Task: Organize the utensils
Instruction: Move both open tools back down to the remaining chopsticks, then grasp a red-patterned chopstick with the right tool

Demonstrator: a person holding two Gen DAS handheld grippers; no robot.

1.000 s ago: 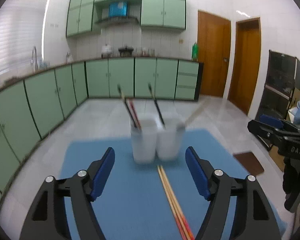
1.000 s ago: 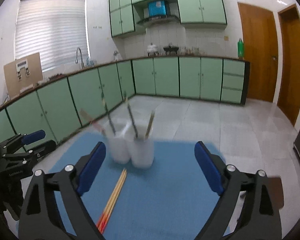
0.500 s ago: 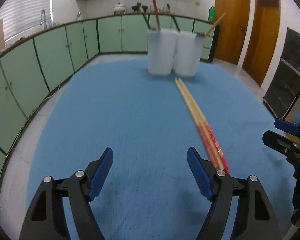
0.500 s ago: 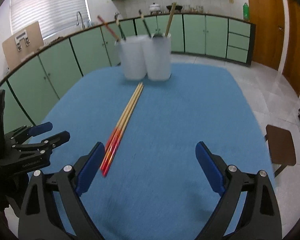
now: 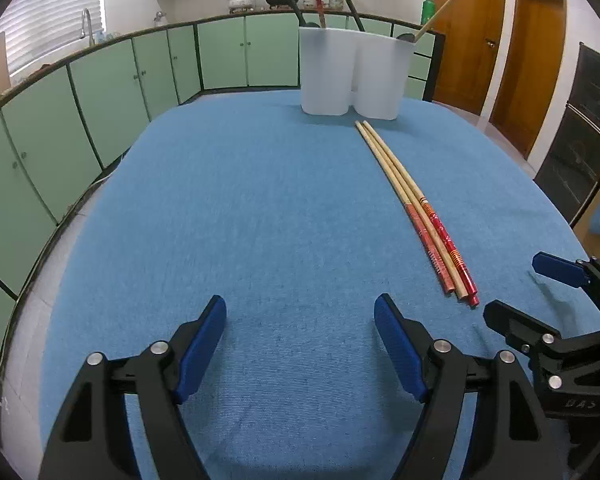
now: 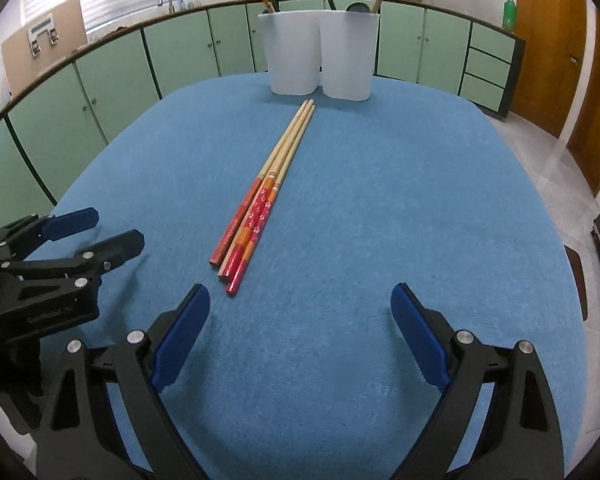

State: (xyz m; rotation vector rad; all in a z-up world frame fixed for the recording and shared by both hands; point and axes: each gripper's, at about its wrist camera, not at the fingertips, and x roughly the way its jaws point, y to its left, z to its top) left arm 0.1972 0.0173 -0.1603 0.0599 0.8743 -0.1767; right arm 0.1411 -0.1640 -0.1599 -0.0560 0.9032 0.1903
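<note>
The red-handled bamboo chopsticks (image 6: 268, 188) lie on the blue cloth-covered table (image 6: 420, 220), tips toward the white plastic twin holder (image 6: 320, 56) (handles nearer). Left gripper (image 5: 300, 344) and right gripper (image 6: 300, 320) gape, empty.

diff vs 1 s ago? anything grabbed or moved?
Both grippers dropped low over the blue mat and pulled back from the white holders; the left gripper and right gripper remain open and empty. Nothing grabbed. The chopsticks lie where they were, in front of the holders.
</note>
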